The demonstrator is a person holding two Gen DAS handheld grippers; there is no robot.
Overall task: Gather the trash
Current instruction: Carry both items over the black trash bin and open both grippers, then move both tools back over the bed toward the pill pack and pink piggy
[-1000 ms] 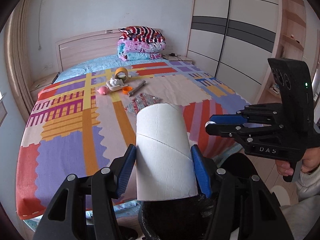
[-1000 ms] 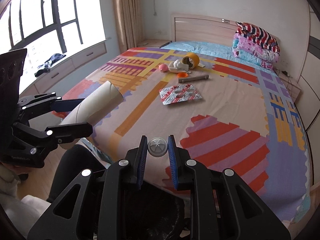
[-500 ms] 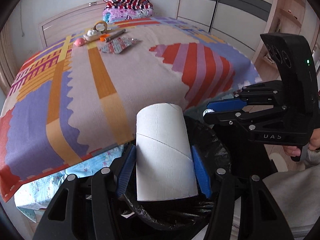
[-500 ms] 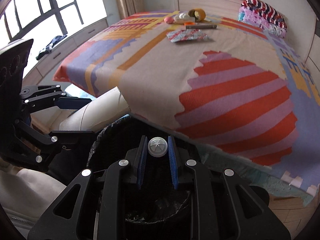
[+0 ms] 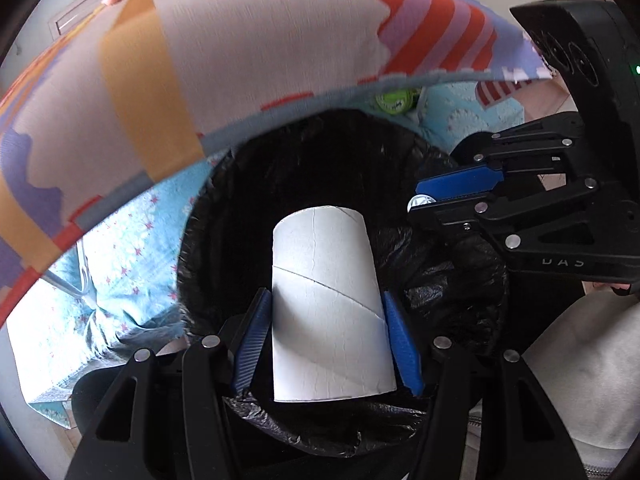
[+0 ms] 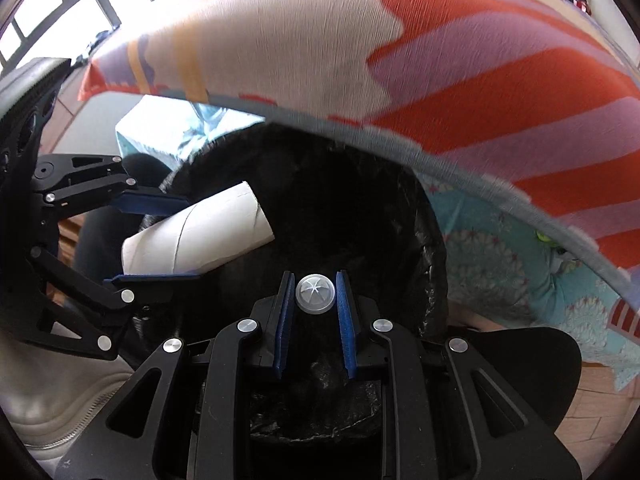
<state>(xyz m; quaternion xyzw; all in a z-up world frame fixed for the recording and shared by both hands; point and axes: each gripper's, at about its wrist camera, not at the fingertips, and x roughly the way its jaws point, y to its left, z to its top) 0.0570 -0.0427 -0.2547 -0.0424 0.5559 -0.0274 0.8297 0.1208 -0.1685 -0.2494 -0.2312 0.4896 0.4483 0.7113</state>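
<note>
The left gripper (image 5: pixel 326 316) is clenched on a white cardboard tube (image 5: pixel 326 304), its blue pads pressing the tube's two sides; the tube runs forward from between the fingers and its far end hangs over the dark mouth of a bin lined with a black trash bag (image 5: pixel 452 276). To this gripper's right, the right gripper (image 6: pixel 315 294) grasps a small translucent round cap (image 6: pixel 315 293) between its fingertips, likewise poised above the bag's opening. From the right wrist view the tube (image 6: pixel 200 236) lies to the left, slanting toward the bin's centre. Beyond both grippers, the bed's colourful patterned cover (image 5: pixel 260 40) overhangs the bin's far rim.
</note>
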